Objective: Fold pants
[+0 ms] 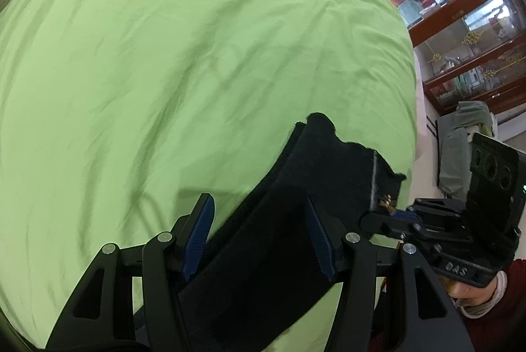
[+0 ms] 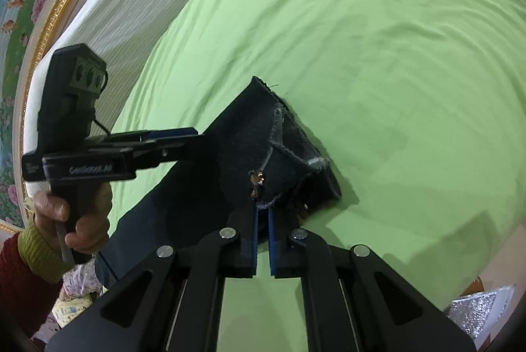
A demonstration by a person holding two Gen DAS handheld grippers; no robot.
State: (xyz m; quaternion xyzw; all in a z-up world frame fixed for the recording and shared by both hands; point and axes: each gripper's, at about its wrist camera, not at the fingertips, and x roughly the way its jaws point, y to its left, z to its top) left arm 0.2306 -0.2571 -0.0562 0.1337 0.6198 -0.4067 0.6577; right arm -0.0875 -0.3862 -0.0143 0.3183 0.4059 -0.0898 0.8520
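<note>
Dark navy pants (image 1: 328, 171) lie on a green bedsheet (image 1: 164, 56), waist end with a gold button (image 1: 386, 202) toward the bed's right edge. My left gripper (image 1: 258, 200) hovers open over them; the cloth runs between its blue pads (image 1: 200, 237) and neither pad visibly presses on it. In the right wrist view the pants (image 2: 263, 135) rise in a peak at the waist. There my right gripper (image 2: 263, 209) is shut on the waistband edge beside the button (image 2: 258, 177). The left gripper (image 2: 194, 135) comes in from the left, its tip at the pants' edge.
The green sheet (image 2: 394, 56) spreads wide beyond the pants. A wooden glass-door cabinet (image 1: 460, 7) stands past the bed's right edge. White ribbed bedding (image 2: 108, 23) and a gold-trimmed headboard (image 2: 49, 7) lie left. A person's hand (image 2: 82, 214) in a red sleeve holds the left gripper.
</note>
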